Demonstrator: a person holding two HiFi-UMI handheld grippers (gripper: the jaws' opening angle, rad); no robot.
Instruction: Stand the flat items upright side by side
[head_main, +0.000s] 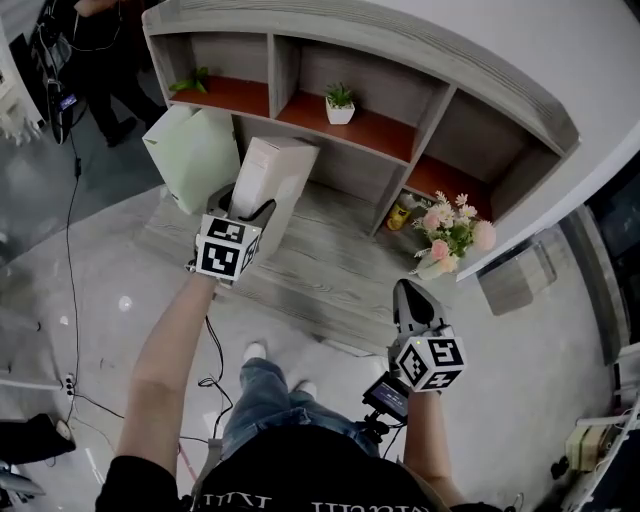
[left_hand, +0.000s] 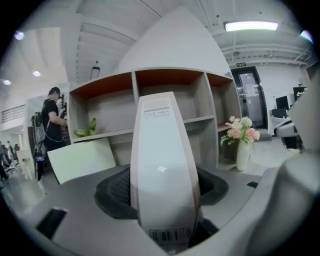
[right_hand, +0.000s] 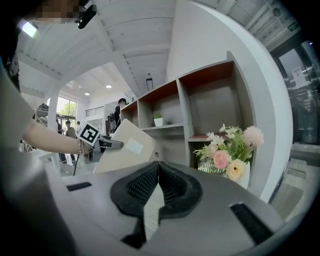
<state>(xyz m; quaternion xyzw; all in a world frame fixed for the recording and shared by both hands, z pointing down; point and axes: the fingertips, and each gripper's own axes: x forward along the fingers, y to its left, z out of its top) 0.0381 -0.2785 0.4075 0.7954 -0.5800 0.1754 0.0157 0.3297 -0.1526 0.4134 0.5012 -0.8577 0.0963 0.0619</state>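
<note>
The white file box (left_hand: 162, 165) carries a small label (left_hand: 156, 112) near the top of its narrow spine that seems to read "FILE BOX". A barcode (left_hand: 170, 235) sits at the bottom edge, its digits too small to read. The left gripper (head_main: 243, 205) holds this box upright at centre left of the head view, fingers clamped on the spine's lower end and hiding its bottom. It hangs above the wooden base (head_main: 320, 265) in front of the shelf unit (head_main: 430, 120).

Just to its left, a pale green file box (head_main: 195, 155) stands tilted, its foot cut off behind the gripper. What it leans on cannot be told.

At lower right, the right gripper (head_main: 410, 295) has its fingers pressed together with nothing between them.

One upper cubby holds a small potted plant (head_main: 340, 103) and the upper left cubby a leafy sprig (head_main: 190, 80). A yellow thing (head_main: 402, 213) is half hidden in the lower right cubby. A white vase (left_hand: 243, 155) holds pink flowers (head_main: 450, 235).
</note>
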